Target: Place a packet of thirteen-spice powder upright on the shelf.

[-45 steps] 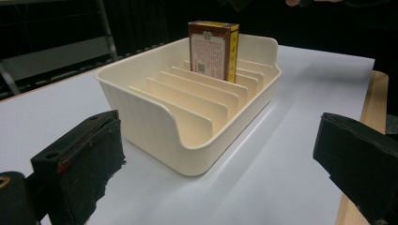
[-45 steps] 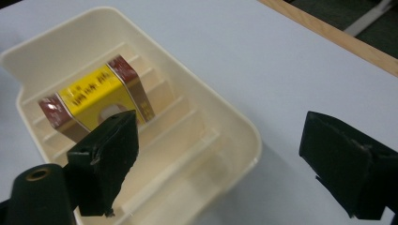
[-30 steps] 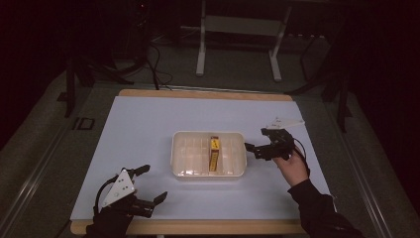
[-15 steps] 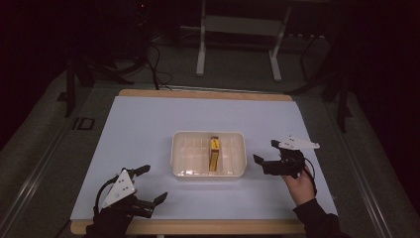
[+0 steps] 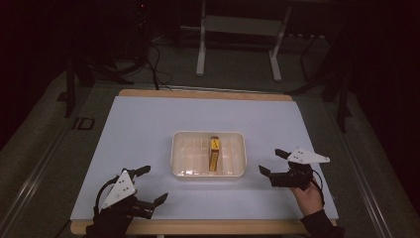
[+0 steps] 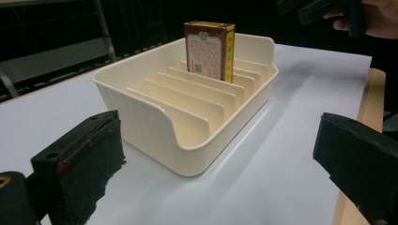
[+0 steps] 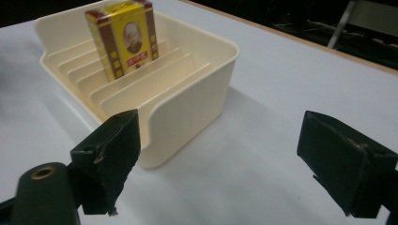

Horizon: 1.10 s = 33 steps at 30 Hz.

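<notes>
Standing upright in the slotted tray (image 5: 181,163), the box (image 5: 214,152) seems placed; both grippers, fingers apart, at 7 (image 5: 146,187) and 4 o'clock (image 5: 272,162), should keep clear.

Box (image 5: 214,152) stands in rack (image 5: 183,167) (mid-table (image 5: 148,124)).

Both grippers are black — the left gripper (image 5: 147,187) and the right gripper (image 5: 273,162) each carry a pale grey three-cornered plate dotted with small holes. Blocky black jaw pads, scuffed at the edges; dark sleeves — a black cable loops behind the right one.
</notes>
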### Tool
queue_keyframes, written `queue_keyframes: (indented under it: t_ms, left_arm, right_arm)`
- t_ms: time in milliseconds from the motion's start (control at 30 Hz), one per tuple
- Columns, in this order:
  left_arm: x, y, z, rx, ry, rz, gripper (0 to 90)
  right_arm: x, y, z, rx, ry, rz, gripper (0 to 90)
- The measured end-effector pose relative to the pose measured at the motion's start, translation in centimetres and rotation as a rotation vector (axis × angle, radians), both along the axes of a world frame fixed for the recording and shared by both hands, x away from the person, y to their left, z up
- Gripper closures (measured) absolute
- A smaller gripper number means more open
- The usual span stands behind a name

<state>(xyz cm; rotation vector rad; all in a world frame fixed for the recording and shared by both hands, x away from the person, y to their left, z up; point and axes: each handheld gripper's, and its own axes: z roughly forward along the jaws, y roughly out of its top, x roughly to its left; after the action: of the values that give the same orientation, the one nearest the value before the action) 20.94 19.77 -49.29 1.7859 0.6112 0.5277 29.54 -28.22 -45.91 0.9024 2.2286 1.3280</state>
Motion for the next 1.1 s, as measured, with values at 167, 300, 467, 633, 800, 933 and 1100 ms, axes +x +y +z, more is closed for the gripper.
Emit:
queue_keyframes:
  t_ms: [167,300,467,633,800,933,1100]
  left_arm:
    - [0.0,0.0,0.0,-0.001,0.003,-0.005,2.2]
    - [0.0,0.0,0.0,0.001,0.005,-0.010,2.1]
    - [0.0,0.0,0.0,0.003,0.007,-0.014,2.1]
    - [0.0,0.0,-0.1,0.002,0.011,-0.013,2.1]
    - [0.0,0.0,-0.1,0.003,0.014,-0.013,2.2]
    - [0.0,0.1,-0.1,0.003,0.013,-0.012,2.2]
    - [0.0,0.0,-0.1,0.004,0.015,-0.014,2.1]
  right_arm:
    - [-0.5,-0.7,-0.3,0.012,0.014,0.013,13.5]
    - [-0.5,-1.2,-0.4,0.009,-0.005,0.010,13.8]
    - [-0.2,-1.4,-0.7,0.003,-0.018,0.013,13.8]
    - [-0.3,-1.5,-0.5,0.011,-0.066,0.020,13.8]
    - [-0.3,-1.5,-0.7,-0.002,-0.091,0.017,13.8]
    - [-0.2,-1.5,-0.8,-0.002,-0.091,0.018,13.7]
    - [0.0,-1.4,-1.2,-0.007,-0.066,0.037,13.7]
